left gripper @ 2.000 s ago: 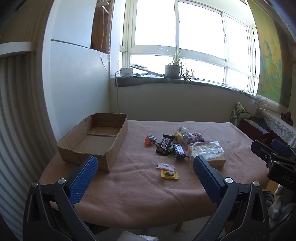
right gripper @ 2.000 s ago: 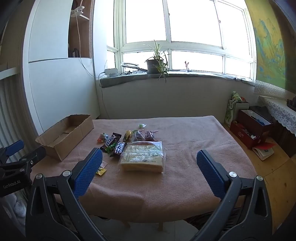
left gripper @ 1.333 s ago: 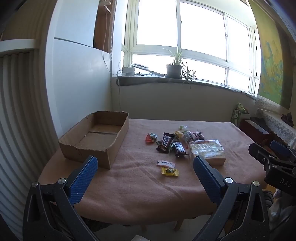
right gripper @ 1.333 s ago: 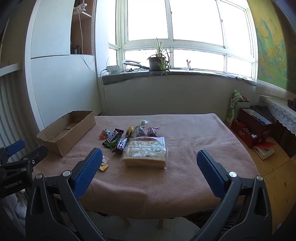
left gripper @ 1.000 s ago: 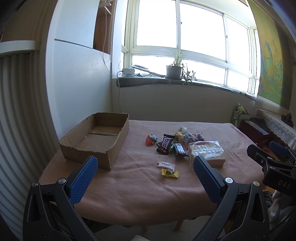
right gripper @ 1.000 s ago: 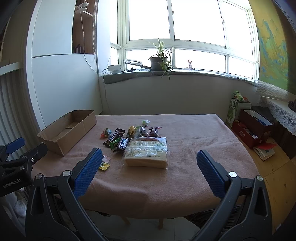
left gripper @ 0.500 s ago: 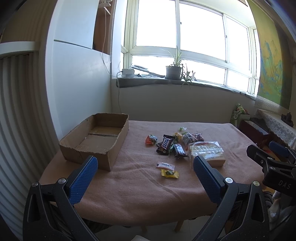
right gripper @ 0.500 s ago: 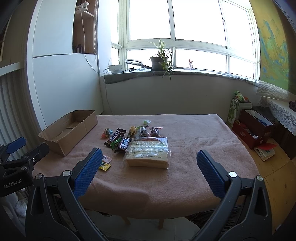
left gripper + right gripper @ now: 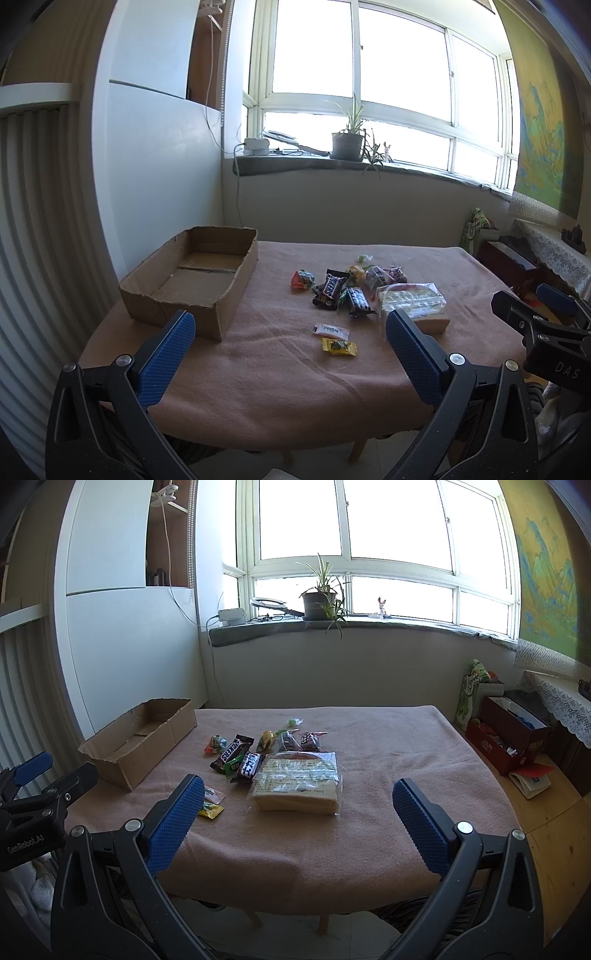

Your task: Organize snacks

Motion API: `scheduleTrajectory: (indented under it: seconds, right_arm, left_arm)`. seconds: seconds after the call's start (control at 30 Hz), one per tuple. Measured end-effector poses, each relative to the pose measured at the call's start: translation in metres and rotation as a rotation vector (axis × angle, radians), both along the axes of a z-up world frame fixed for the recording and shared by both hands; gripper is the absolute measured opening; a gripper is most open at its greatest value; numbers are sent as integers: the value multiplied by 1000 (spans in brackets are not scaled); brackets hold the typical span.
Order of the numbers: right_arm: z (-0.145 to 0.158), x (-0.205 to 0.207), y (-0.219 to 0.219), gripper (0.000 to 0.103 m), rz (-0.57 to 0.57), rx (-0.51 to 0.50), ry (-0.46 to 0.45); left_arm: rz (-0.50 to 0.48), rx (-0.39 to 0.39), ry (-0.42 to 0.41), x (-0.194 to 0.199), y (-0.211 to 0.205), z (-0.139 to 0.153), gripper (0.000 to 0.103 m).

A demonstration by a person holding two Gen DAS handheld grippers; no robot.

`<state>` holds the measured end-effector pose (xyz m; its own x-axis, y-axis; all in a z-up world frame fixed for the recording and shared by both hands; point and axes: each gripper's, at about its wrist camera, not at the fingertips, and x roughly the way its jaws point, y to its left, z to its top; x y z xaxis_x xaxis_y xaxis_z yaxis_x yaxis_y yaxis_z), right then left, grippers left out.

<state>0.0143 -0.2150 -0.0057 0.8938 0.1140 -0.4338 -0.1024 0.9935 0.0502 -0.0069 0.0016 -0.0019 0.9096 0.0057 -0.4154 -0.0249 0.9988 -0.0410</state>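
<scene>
Both jaws wide apart, empty: left gripper (image 9: pixel 288 332), right gripper (image 9: pixel 297 797). Wrapped candy bars (image 9: pixel 236 757) piled mid-table, touching; shallow brown cardboard box (image 9: pixel 192 280) at left. Risk: pinching two wrappers at once, thin foil slips.

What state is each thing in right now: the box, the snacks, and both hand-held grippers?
cardboard box: open-topped, empty, upright on the table.
bread pack: sealed, lying flat.
Snickers bar: wrapped, lying in the snack cluster.
yellow candy: wrapped, lying apart near the front edge.
left hand-held gripper: open, holding nothing.
right hand-held gripper: open, holding nothing.
</scene>
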Motion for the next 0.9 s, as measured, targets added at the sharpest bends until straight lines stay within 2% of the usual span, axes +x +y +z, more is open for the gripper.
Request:
scheduleTrajectory:
  seconds: [0.9]
  right_arm:
    - [-2,-1,2,103,1,2,5]
  left_arm:
    - [-2,-4,-1,-1,-2,-1,102]
